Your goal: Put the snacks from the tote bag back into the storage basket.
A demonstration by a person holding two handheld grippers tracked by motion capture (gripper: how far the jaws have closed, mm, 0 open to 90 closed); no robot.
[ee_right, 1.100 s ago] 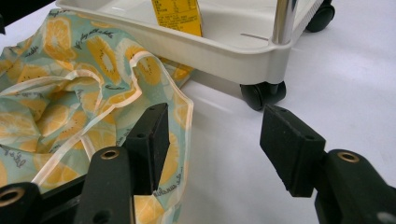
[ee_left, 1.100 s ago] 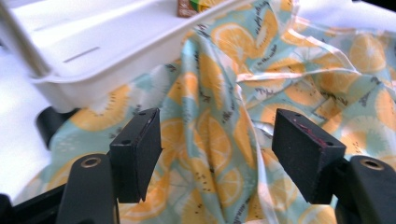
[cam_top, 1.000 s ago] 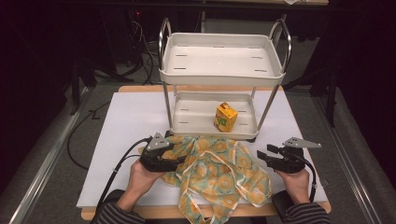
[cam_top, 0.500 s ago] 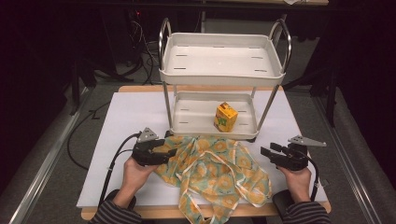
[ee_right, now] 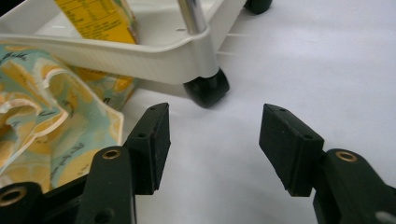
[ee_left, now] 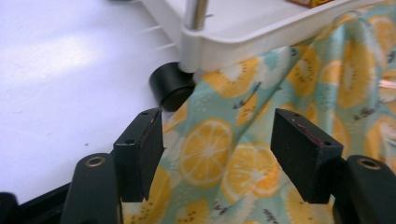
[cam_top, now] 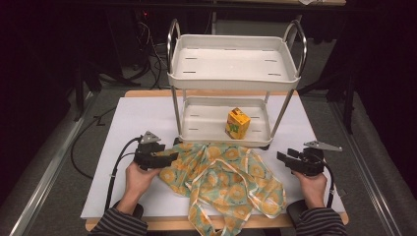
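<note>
**Both grippers open at the cloth, nothing held**

L→R, high view:

- L gripper [cam_top: 169, 158]: at the cloth's left edge, tips pointing right, over the fabric. Jaws apart, nothing pinched. Its own view: gripper [ee_left: 217, 158] w/ both pads wide, lemon print lying flat under and between them. Can't tell if the pads touch the fabric from above; they don't squeeze it. Cable runs off to the left across the sheet.
- Cloth [cam_top: 221, 177]: teal w/ orange citrus print and pale trim, crumpled, on the white sheet [cam_top: 128, 123] between the two hands. Far edge lies up against the cart's lower tray; near end hangs toward the table's front edge. In L gripper view the cloth [ee_left: 261, 93] reaches the tray rim and sits just beside a black caster [ee_left: 172, 88].
- Cart [cam_top: 235, 78]: white, 2 tiers, chrome posts + handles, just behind the cloth. Top tray bare. Carton [cam_top: 238, 123], yellow/orange, upright on the lower tray, right of centre.
- R gripper [cam_top: 284, 156]: just right of the cloth, apart from it, tips pointing left. Jaws apart, bare sheet between them. Own view: gripper [ee_right: 212, 149], cloth [ee_right: 56, 116] off to its left w/ the hem near the left pad, not between pads. Caster [ee_right: 207, 88] and tray corner ahead, carton [ee_right: 95, 18] behind the rim.
</note>
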